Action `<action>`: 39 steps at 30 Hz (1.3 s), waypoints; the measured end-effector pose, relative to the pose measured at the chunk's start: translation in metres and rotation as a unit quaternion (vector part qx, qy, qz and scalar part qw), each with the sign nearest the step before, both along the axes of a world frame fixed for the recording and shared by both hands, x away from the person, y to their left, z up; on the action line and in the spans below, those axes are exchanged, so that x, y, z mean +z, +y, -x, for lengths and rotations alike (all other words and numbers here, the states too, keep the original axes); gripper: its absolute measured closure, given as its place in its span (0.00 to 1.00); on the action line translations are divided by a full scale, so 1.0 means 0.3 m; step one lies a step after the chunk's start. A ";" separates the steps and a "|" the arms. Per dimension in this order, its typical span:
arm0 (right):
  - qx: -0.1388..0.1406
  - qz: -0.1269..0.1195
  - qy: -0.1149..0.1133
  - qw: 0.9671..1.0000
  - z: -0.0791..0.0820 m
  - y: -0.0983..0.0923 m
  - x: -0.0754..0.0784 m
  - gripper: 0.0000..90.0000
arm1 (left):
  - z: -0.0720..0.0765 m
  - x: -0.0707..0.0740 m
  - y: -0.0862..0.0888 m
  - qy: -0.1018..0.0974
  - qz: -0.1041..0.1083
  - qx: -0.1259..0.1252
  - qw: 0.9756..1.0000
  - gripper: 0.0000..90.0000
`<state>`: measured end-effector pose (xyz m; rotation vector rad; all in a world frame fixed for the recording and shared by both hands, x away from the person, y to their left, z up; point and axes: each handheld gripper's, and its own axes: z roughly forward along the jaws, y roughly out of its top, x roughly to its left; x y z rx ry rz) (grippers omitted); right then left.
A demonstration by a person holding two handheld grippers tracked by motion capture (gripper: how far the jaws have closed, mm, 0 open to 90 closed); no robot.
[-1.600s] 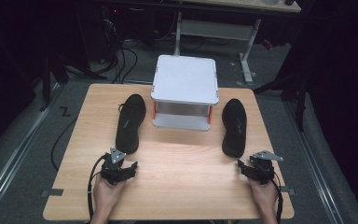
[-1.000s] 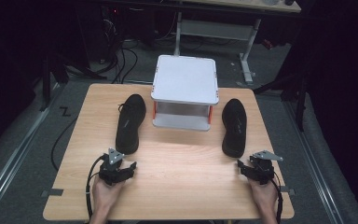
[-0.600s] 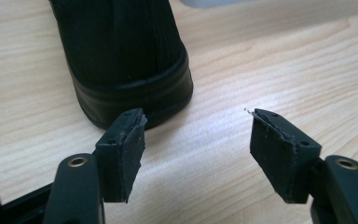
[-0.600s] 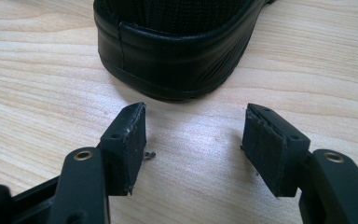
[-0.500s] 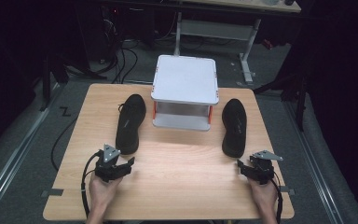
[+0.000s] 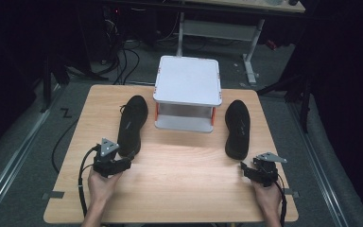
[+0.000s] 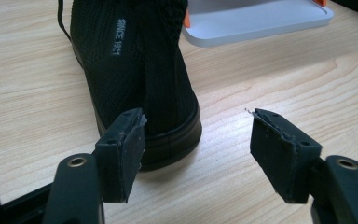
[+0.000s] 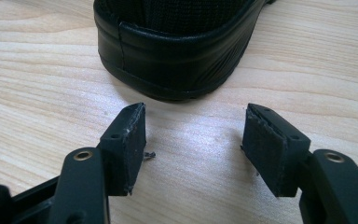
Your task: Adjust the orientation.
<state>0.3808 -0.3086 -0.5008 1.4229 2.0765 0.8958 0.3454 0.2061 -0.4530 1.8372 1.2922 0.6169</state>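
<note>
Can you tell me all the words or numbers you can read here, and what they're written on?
"SINCE 1921": white letters running along the side of the black shoe in the left gripper view.
The other black shoe and the white stand show no writing that can be read.

Left gripper (image 6: 115,165) hovers just behind the left shoe (image 6: 132,124), holding nothing.

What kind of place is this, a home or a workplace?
Probably a lab or workshop, not a home: a bare wooden table in a dark room, loose cables on the floor behind it, and a height-adjustable desk frame beyond.
</note>
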 end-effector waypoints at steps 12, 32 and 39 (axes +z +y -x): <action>0.001 0.000 0.000 1.000 0.000 0.000 0.000 0.43 | -0.060 0.059 0.003 -0.009 -0.001 -0.008 1.000 0.40; 0.002 -0.001 0.001 1.000 0.000 0.000 0.000 0.43 | -0.221 0.068 -0.026 0.015 -0.033 -0.034 0.999 0.40; 0.003 -0.001 0.001 1.000 0.000 0.000 0.000 0.43 | -0.262 0.029 -0.044 0.032 -0.043 -0.048 0.997 0.44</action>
